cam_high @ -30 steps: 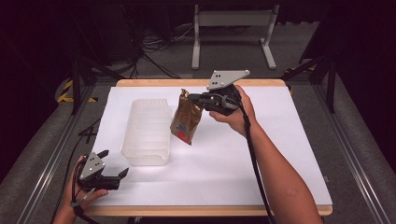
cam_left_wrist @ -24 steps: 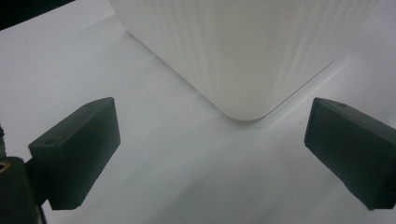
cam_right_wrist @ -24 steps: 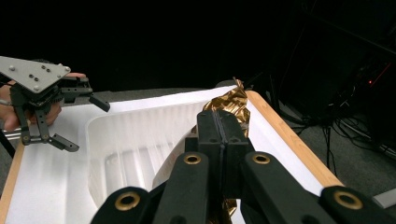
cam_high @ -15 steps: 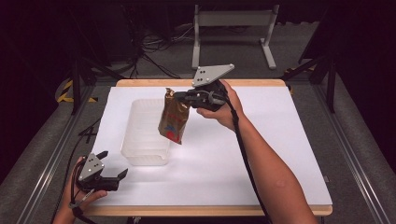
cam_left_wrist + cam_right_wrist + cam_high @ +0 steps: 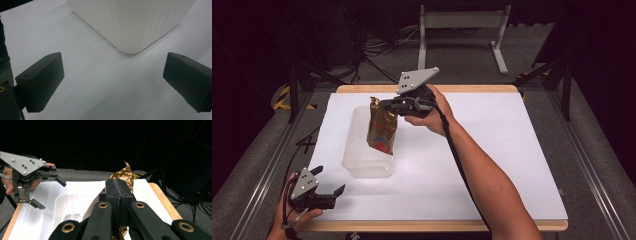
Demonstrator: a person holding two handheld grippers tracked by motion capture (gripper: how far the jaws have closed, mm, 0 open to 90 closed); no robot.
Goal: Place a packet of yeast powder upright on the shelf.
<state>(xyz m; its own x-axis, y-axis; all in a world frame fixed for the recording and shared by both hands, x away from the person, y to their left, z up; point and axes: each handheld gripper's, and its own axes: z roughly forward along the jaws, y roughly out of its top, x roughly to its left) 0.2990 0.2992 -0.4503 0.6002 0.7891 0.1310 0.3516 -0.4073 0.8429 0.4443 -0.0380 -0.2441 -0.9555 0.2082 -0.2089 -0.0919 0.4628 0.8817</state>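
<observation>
Overhead: foil pouch held above the plastic bin

Right now the right tongs (image 5: pixel 384 104) are pressed together on the crumpled top of a gold foil snack pouch (image 5: pixel 381 131), which hangs in the air over the clear ribbed plastic bin (image 5: pixel 362 162) on the white counter (image 5: pixel 492 150). The left tongs (image 5: pixel 337 192) rest at the counter's near left corner with jaws spread and nothing between them; the left gripper view shows the bin's corner just ahead of them.
</observation>
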